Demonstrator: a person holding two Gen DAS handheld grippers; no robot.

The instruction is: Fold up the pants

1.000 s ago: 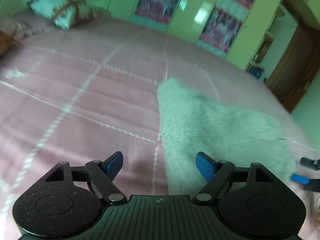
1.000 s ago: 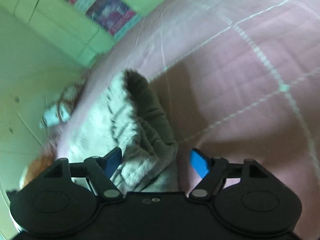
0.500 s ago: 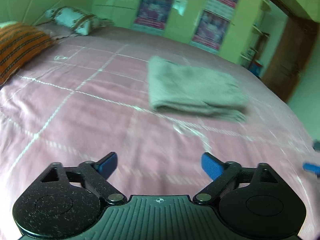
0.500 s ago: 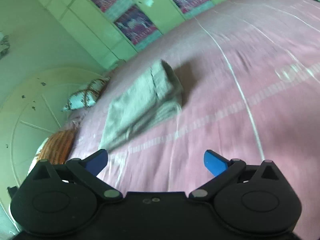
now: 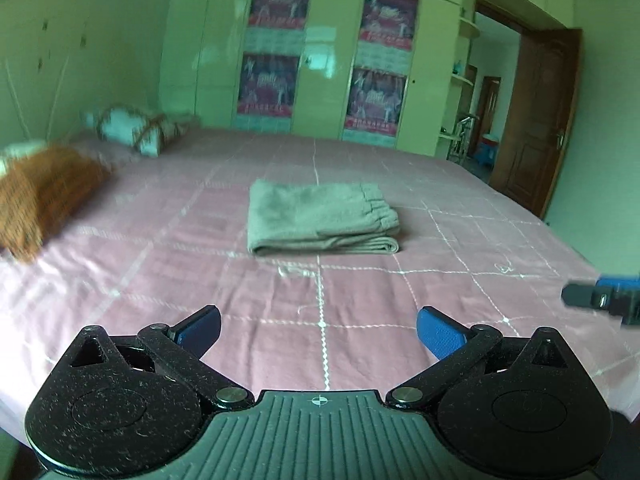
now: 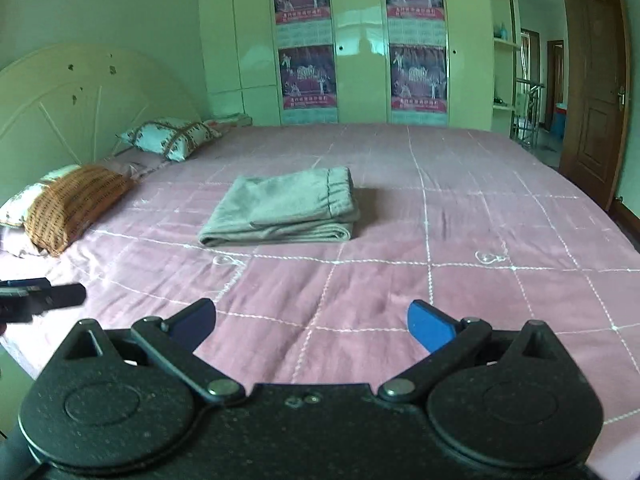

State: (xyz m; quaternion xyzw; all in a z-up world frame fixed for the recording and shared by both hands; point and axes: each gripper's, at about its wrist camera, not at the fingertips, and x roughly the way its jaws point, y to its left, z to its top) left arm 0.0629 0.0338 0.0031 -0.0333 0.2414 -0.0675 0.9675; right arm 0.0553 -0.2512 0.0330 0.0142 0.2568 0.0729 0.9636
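Note:
The grey pants (image 5: 320, 218) lie folded in a flat rectangle in the middle of the pink bed (image 5: 200, 280), waistband to the right. They also show in the right wrist view (image 6: 282, 208). My left gripper (image 5: 318, 326) is open and empty, held back above the near part of the bed, well apart from the pants. My right gripper (image 6: 312, 322) is open and empty too, at a similar distance. Each gripper's tips show at the edge of the other's view: the right one (image 5: 600, 296), the left one (image 6: 40, 296).
An orange patterned pillow (image 6: 72, 204) and a white patterned pillow (image 6: 172, 138) lie at the bed's left by the headboard (image 6: 60, 108). A wardrobe (image 6: 360, 40) with posters stands behind the bed. A brown door (image 6: 596, 92) is at the right.
Both grippers have pulled back from the pants and levelled out. A second ago they were right at the cloth; now the folded pants lie far ahead on the bed.

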